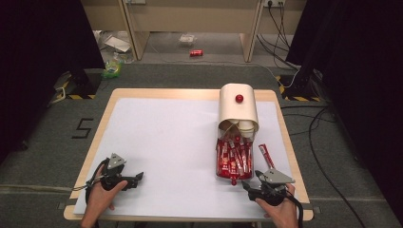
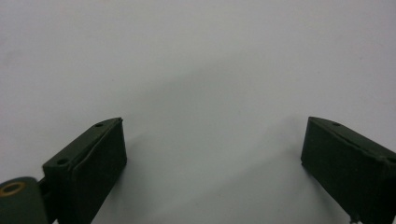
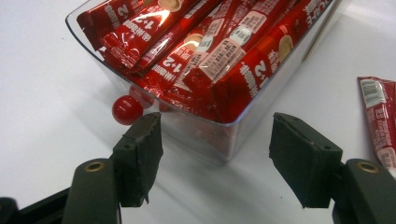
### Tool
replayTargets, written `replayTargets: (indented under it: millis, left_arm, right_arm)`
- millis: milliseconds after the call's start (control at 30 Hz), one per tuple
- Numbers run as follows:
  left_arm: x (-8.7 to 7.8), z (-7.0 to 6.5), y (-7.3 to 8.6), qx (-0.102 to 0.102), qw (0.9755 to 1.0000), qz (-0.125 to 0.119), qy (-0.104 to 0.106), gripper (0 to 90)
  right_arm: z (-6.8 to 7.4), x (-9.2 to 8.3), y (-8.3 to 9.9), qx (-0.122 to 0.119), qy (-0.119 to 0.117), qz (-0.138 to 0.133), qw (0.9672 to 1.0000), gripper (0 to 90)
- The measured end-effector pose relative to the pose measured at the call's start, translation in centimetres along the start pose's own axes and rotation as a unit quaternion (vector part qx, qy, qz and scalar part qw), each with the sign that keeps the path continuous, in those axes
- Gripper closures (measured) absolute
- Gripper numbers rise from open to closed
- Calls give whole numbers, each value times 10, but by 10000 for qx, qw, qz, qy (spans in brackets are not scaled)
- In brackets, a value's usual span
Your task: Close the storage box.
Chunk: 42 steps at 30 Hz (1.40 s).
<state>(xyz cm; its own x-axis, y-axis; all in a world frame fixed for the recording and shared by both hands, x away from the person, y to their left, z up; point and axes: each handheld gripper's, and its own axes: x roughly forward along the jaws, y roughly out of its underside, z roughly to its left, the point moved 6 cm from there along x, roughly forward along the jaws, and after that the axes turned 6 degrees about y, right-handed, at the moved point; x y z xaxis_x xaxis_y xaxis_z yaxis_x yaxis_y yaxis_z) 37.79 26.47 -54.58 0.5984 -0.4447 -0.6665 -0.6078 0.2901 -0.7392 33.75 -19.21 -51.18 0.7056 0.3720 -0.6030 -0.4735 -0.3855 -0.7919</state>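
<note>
Lying lengthwise away from the person, clear sachet box, right gripper open just before it

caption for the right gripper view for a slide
Open right gripper facing a clear box of red sachets, with a red knob at its front.

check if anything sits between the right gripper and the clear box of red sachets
Nothing visible does. The right gripper is open and faces the near corner of the box across bare white table. The red knob on the box's end sits left of that gap, and a loose sachet lies off to the right.
</note>
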Motion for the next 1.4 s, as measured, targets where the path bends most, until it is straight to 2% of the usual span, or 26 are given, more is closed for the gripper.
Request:
replayTargets:
  millis: [500,667,833,1400]
  left_arm:
    - [0,0,0,2,10000,1,-1,59]
    - [0,0,0,2,10000,1,-2,59]
    - [0,0,0,3,10000,2,-3,59]
    - [0,0,0,1,10000,1,-6,59]
  right_arm:
    - [3,2,-2,-123,25,12,9999,367]
    - [1,0,-6,-77,73,-137,9998,397]
    - [0,2,-8,-91,108,-187,9997,396]
    - [-6,4,-19,85,241,-525,9983,409]
